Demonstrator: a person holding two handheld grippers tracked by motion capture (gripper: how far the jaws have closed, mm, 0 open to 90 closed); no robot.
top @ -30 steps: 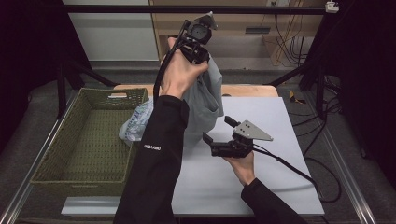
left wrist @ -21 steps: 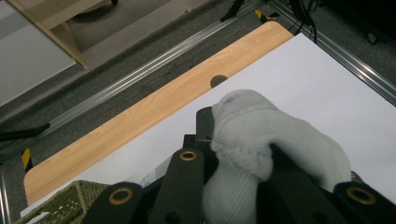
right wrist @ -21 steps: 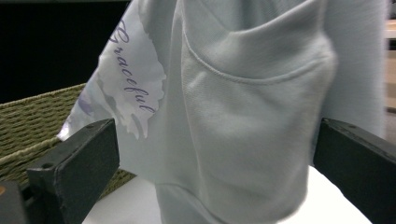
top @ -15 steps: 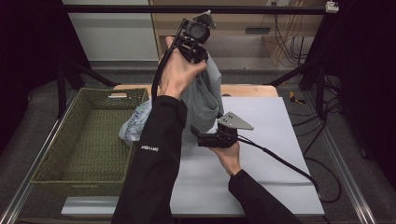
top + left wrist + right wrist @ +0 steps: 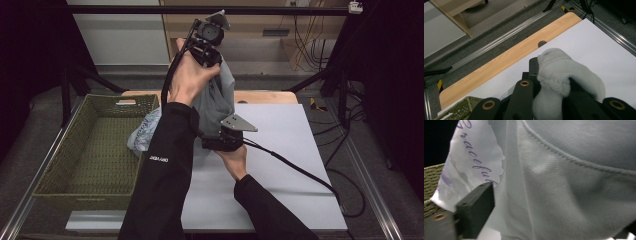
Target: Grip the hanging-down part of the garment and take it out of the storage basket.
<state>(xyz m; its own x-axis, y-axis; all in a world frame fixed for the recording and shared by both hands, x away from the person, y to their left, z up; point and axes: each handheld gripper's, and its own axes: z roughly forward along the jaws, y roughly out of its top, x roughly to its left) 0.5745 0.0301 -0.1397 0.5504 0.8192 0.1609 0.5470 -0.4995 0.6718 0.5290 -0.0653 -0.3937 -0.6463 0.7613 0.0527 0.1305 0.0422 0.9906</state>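
My left gripper [image 5: 211,54] is raised high over the table's far edge, shut on the bunched top of a light grey garment [image 5: 220,95] that hangs down from it. In the left gripper view the knit fabric [image 5: 564,75] bulges out between the black jaws of that gripper [image 5: 552,75]. My right gripper [image 5: 220,142] is low, pressed into the garment's lower part beside the left sleeve. Its jaws are open [image 5: 556,215] with the grey cloth [image 5: 574,177] lying across the gap; one finger [image 5: 475,211] shows at left.
A green woven basket [image 5: 65,165] stands at the table's left. A white cloth with purple script [image 5: 145,131] [image 5: 471,162] drapes over its near rim. The white table top [image 5: 285,150] runs right; the right gripper's cable [image 5: 295,167] trails across it.
My right gripper has moved left and forward across the table into the hanging garment's lower part. The left gripper stays raised with the garment.
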